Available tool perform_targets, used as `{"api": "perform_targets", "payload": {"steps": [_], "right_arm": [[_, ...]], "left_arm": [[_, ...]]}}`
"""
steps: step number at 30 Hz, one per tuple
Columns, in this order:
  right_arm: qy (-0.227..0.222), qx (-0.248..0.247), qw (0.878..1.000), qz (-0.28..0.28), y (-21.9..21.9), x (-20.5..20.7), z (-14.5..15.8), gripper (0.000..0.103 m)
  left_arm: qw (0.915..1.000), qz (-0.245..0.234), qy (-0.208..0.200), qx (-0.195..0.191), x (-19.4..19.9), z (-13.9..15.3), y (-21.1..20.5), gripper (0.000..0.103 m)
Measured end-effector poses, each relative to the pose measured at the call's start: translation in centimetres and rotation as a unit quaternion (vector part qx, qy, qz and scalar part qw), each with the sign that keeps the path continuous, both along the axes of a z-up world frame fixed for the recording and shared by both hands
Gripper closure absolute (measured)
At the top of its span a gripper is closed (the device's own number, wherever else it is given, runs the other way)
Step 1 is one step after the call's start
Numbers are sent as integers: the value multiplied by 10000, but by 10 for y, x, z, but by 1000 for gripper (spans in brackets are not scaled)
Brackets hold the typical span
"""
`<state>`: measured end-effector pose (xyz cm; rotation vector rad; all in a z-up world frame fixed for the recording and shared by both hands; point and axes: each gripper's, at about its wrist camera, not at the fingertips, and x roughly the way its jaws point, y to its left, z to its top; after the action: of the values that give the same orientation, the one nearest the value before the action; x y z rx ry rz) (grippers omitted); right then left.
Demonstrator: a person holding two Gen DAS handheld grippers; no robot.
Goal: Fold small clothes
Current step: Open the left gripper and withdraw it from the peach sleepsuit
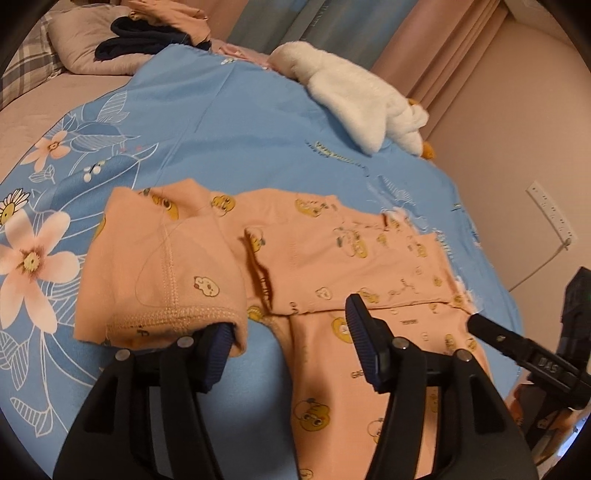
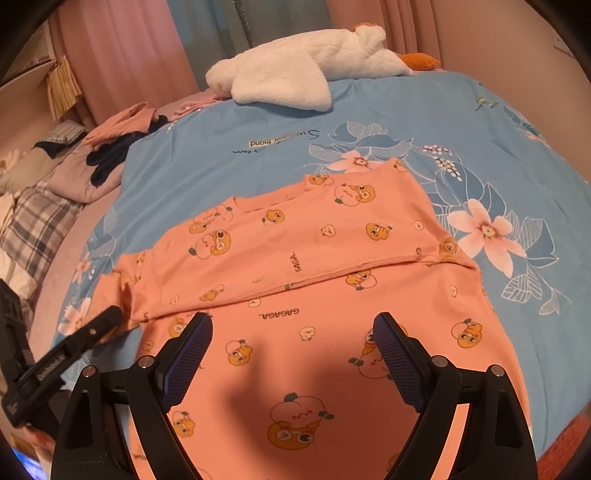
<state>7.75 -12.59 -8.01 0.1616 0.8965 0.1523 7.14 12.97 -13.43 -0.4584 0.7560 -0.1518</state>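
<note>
A small peach shirt (image 2: pixel 295 258) printed with cartoon fruit faces lies on the blue floral bedsheet (image 2: pixel 406 122), with one part folded across its middle. In the left wrist view the shirt (image 1: pixel 332 258) has its sleeve (image 1: pixel 162 273) folded inward, and the sleeve cuff drapes over my left finger pad (image 1: pixel 218 354). My left gripper (image 1: pixel 288 332) has its jaws wide apart just above the sheet. My right gripper (image 2: pixel 291 343) is open and empty, hovering over the shirt's lower part. Its finger shows at the right of the left wrist view (image 1: pixel 517 343).
A white plush goose (image 2: pixel 295 70) lies at the far side of the bed. Dark and peach clothes (image 1: pixel 147 33) are piled on a pillow beside plaid bedding (image 2: pixel 33 221). Pink curtains (image 2: pixel 122 55) hang behind. A wall socket (image 1: pixel 552 210) is on the right.
</note>
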Motion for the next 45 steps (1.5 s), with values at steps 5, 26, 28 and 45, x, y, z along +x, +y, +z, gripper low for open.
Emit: {"api": "perform_targets", "payload": {"steps": [5,26,28,45], "right_arm": [[11,-37,10000,-6,1,-1,0,15],[-17,-104,9999,-75,-2,-2,2,15],[-23,-122,9999,-60,-1,-3,2,15],[-90,-262,9996,-10,9,-5,6,15]], "left_arm": [[9999,-76,104,40,2,-2,-4,40],[9978,-596,234,163,6,-14,-33,19],[9976,-612,244,222,7,-15,-35,19],[9972,-662,258,-242,4,-7,-28,8]]}}
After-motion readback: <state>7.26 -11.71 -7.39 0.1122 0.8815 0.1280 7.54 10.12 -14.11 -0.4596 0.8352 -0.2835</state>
